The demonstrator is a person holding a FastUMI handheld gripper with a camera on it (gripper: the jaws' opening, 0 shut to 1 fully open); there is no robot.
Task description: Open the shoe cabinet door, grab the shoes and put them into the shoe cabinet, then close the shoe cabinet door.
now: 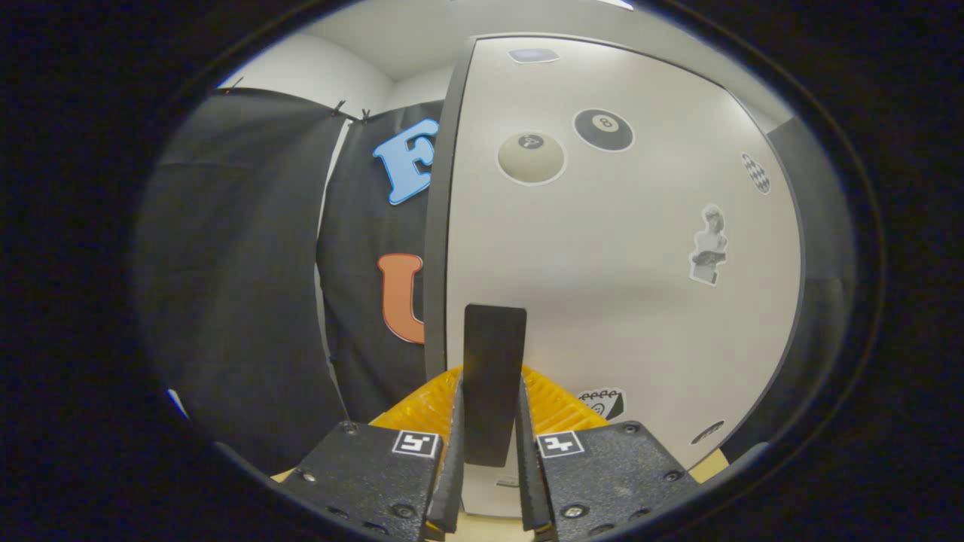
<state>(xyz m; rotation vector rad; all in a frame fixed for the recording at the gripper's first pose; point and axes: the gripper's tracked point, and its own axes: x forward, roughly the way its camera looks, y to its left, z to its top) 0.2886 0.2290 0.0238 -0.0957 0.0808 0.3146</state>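
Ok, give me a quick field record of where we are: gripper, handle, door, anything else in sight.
hand-held gripper: fingers closed on the door handle, one on each side
door handle: dark flat upright bar on the door, between the fingers
shoe cabinet door: pale panel with a dark edge, right ahead of the fingers; open or closed cannot be told
stickers: two billiard balls and a bust figure on the door
shoes: none seen

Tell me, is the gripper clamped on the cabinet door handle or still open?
Clamped. Both fingers of the gripper press against the sides of the dark handle on the white door.
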